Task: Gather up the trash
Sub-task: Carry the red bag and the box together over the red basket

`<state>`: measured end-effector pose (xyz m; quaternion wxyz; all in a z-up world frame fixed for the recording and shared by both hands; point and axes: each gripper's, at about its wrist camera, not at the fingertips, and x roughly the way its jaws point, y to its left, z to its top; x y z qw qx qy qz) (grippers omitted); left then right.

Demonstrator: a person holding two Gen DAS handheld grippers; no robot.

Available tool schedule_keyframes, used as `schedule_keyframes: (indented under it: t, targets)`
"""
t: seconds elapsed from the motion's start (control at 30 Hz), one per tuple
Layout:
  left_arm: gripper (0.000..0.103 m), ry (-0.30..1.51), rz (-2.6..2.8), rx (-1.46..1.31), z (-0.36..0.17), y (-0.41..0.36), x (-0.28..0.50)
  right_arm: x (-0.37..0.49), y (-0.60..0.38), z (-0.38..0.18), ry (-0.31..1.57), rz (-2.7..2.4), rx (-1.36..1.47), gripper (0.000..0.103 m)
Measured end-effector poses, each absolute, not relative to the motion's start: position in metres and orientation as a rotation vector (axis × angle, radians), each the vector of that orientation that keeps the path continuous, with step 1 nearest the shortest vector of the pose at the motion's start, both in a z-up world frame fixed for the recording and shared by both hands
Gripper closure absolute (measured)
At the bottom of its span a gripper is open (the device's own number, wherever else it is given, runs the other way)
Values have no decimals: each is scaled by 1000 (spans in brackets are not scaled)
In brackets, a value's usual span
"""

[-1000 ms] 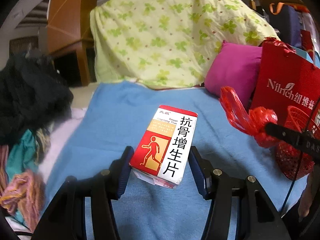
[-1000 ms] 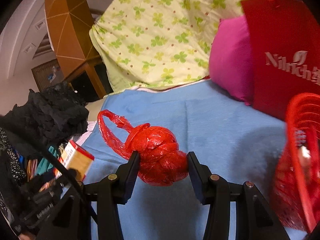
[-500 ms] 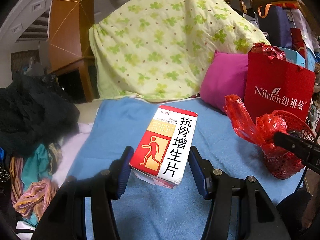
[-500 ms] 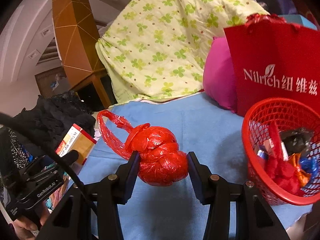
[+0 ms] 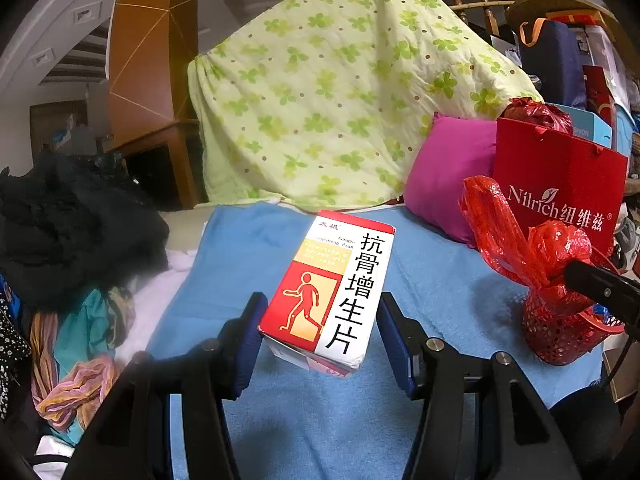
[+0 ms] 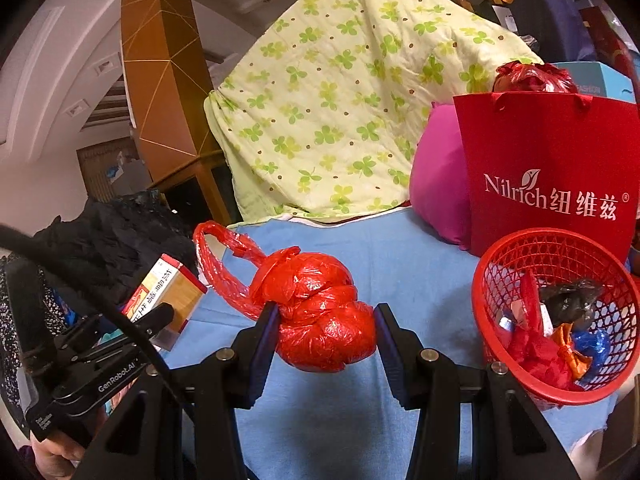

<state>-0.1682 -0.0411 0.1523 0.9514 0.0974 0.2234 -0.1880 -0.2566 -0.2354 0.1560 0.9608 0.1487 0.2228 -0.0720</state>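
Note:
My left gripper (image 5: 320,338) is shut on a red and white medicine box (image 5: 332,284) with black Chinese print, held above the blue blanket (image 5: 248,264). My right gripper (image 6: 325,334) is shut on a knotted red plastic bag (image 6: 316,312), whose loose handle loop trails to the left. A red mesh basket (image 6: 496,272) with several wrappers and bags in it stands at the right, just right of the held bag. In the right wrist view the box (image 6: 164,292) and left gripper (image 6: 132,328) show at lower left. In the left wrist view the bag (image 5: 532,248) hangs over the basket (image 5: 560,340).
A red paper shopping bag (image 6: 548,168) and a magenta pillow (image 5: 448,184) stand behind the basket. A green clover quilt (image 5: 340,100) is heaped at the back. Dark clothes (image 5: 72,232) and colourful fabric (image 5: 68,364) lie to the left of the blanket.
Both grippers have risen and drawn back with their loads. The basket's inside, cut off a second ago, now shows fully in the right wrist view. Neither grip has changed.

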Motion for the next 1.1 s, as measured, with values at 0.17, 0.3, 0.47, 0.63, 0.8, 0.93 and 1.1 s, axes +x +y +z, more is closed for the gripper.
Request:
schedule_keyframes:
  t: [0.17, 0.3, 0.47, 0.63, 0.8, 0.93, 1.1]
  targets:
    - [45, 450, -381, 196, 155, -41, -173, -260, -238, 157, 445, -146, 310, 52]
    - [45, 441, -382, 204, 156, -40, -175, -263, -238, 159, 433, -145, 306, 52]
    - [45, 437, -383, 208, 157, -43, -179, -266, -240, 160, 420, -143, 311, 52]
    - [45, 437, -387, 214, 158, -44, -179, -269, -241, 160, 411, -142, 317, 52]
    - [45, 438, -389, 219, 159, -47, -180, -270, -241, 160, 410, -143, 318, 52]
    - [45, 442, -391, 220, 160, -50, -181, -270, -241, 161, 410, -141, 318, 52]
    - [45, 443, -397, 227, 162, -55, -182, -272, -240, 162, 402, -147, 319, 52]
